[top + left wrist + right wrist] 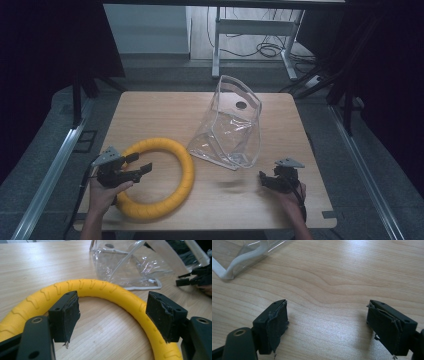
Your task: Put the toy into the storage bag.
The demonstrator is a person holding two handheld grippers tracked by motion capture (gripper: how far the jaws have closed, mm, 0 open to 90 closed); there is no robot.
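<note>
A yellow ridged ring (172, 165) lies flat on the wooden table's front left. My left gripper (139, 165) is open over the ring's left side, its tips above the hole. In the left gripper view the ring (100, 288) arcs behind and under the two spread jaws, nothing between them. A clear plastic bag with white trim (231, 125) stands open in the table's middle, and the bag (130, 262) appears beyond the ring. My right gripper (265, 179) is open at the front right, low over bare wood. The bag's white-trimmed corner (227, 270) lies off to its upper left.
The wooden table (150, 112) has bare room at the back left and front centre. Beyond its far edge stand a white desk frame (250, 30) and cables on the floor (270, 49). Dark curtains hang at both sides.
</note>
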